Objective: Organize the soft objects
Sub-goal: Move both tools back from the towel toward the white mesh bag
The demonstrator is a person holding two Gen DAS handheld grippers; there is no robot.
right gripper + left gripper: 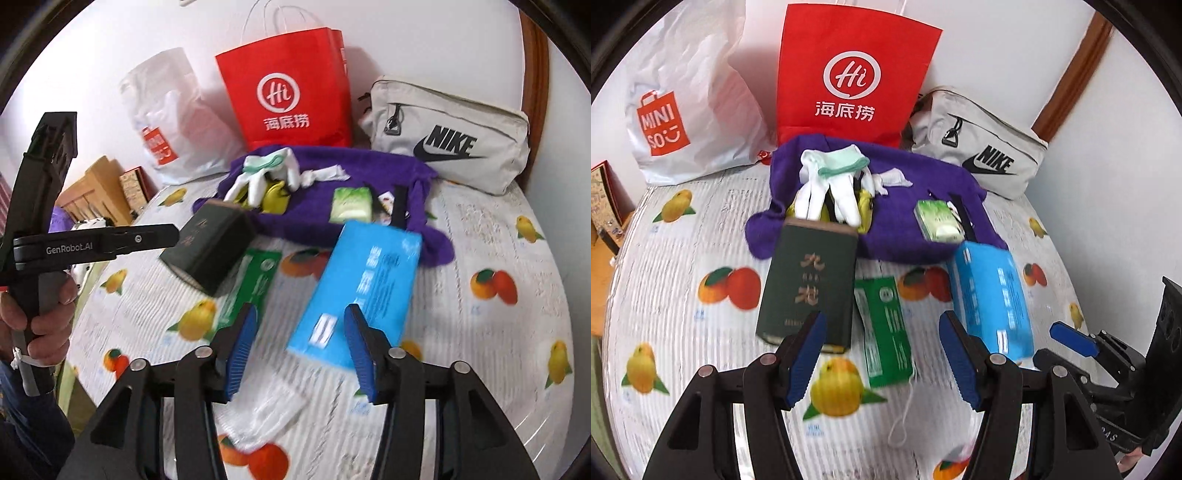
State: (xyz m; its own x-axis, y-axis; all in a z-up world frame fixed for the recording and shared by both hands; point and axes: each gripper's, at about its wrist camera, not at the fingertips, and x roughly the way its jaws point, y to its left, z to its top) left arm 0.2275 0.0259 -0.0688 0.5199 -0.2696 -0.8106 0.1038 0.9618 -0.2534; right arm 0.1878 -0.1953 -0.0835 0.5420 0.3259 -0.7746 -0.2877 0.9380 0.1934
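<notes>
1. At the far left, by the wall: a white plastic bag (690, 99) with an orange shop mark.
2. Next to it, standing up: a red paper bag (849, 74) with white handles.
3. In front of the red bag, spread on the fruit-print table cover (683, 295): a purple cloth (916, 192).
4. On the purple cloth, left part: white gloves (831, 192) over something yellow (866, 210).
5. Just in front of the gloves, leaning against the cloth edge: a dark green box (809, 280) with gold signs.
6. Right beside the box, flat on the cover: a green packet (884, 332) with a white string loop.
7. Above the green packet, near the camera: left tongs (882, 354), spread wide, holding nothing.
8. On the purple cloth, right part: a small green tissue pack (938, 221).
9. In front of that, touching the cloth edge: a blue tissue pack (358, 284).
10. Either side of the blue pack's near end: right tongs (299, 350), spread wide; touching or not, cannot tell.
11. Below the right tongs: a see-through plastic wrap (269, 417) on the cover.
12. Far right, against the wall: a grey zip pouch (450, 136) with black letters.
</notes>
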